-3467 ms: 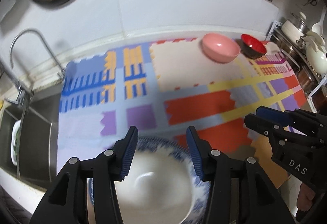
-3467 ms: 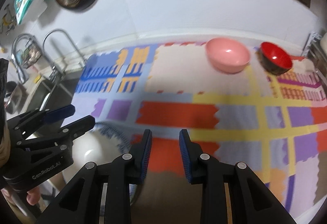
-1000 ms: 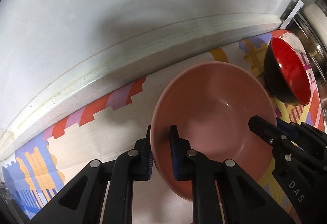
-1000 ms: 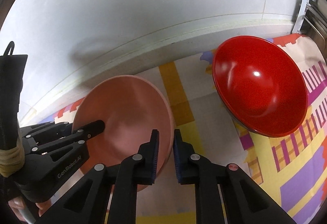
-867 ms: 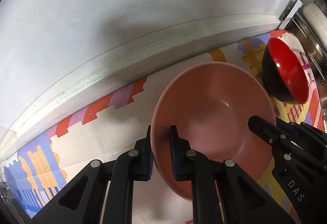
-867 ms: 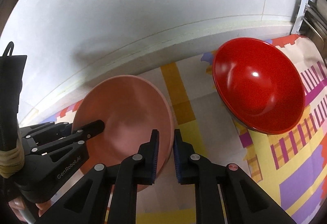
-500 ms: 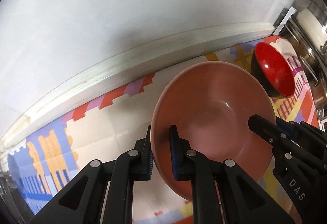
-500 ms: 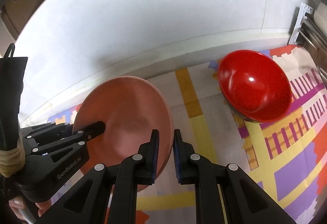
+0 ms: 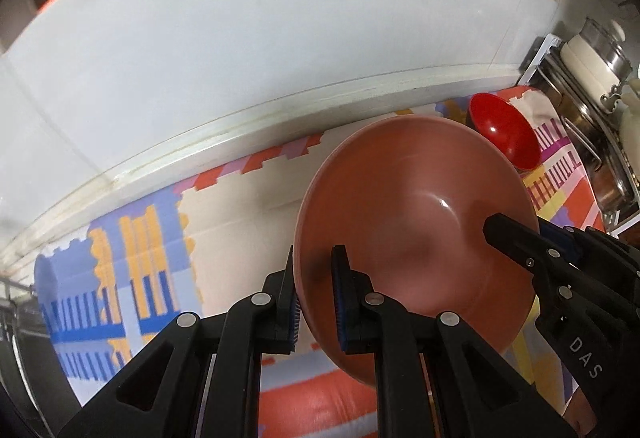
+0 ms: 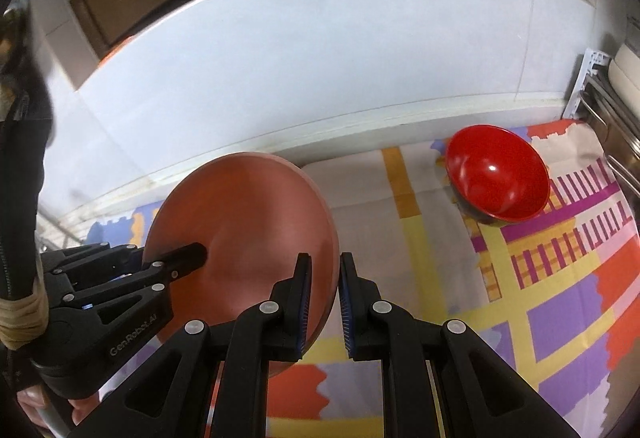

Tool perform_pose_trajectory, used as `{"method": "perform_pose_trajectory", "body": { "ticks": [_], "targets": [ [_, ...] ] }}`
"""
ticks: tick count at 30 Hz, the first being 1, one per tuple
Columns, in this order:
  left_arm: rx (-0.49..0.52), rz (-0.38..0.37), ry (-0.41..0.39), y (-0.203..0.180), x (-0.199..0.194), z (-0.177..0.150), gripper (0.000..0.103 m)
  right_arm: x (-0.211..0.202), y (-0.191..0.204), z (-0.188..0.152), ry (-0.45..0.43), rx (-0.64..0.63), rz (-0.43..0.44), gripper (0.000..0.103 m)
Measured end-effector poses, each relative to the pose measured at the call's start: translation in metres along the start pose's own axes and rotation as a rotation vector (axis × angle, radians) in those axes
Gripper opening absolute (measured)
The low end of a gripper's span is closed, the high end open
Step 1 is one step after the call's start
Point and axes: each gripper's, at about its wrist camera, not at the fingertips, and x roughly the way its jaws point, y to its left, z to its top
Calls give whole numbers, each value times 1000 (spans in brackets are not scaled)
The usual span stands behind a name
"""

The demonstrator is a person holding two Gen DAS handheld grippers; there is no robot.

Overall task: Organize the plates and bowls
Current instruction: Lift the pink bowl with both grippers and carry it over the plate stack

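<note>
A pink bowl (image 9: 420, 222) hangs above the patterned mat, held at both sides. My left gripper (image 9: 316, 302) is shut on its left rim, one finger inside and one outside. My right gripper (image 10: 323, 302) is shut on the opposite rim of the pink bowl (image 10: 240, 230), seen from the right wrist view as its right edge. A red bowl (image 10: 498, 178) with a black outside rests on the mat at the back right, also in the left wrist view as the red bowl (image 9: 506, 136) beyond the pink one.
The colourful mat (image 10: 560, 278) covers the counter up to the white wall (image 9: 280, 38). A metal rack with pots and jars (image 9: 600, 78) stands at the right end. The sink edge (image 9: 12, 302) shows at far left.
Both grippers have lifted the pink bowl and drawn it back from the wall and away from the red bowl. Earlier still, the left gripper was over a blue-and-white bowl.
</note>
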Motion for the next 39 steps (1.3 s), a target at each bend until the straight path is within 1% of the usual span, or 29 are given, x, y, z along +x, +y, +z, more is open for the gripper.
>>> {"method": "perform_pose_trajectory", "body": {
  "ticks": [10,21,31,39],
  "targets": [
    [-55,28,-61,9,-51,-44,15,-40,33,-26,-17,-66,48,15],
    [-118,46,-88,19,-93,-95,15,-78,67,-60,-32,-133,80,15],
    [-160,70,-105,30,-124,-142,15,-101,94,-92,-30,-188,113,15],
    [-207,95,-113,45,-147,-180,15,-111,120,-114,-18,-233,157,15]
  ]
}}
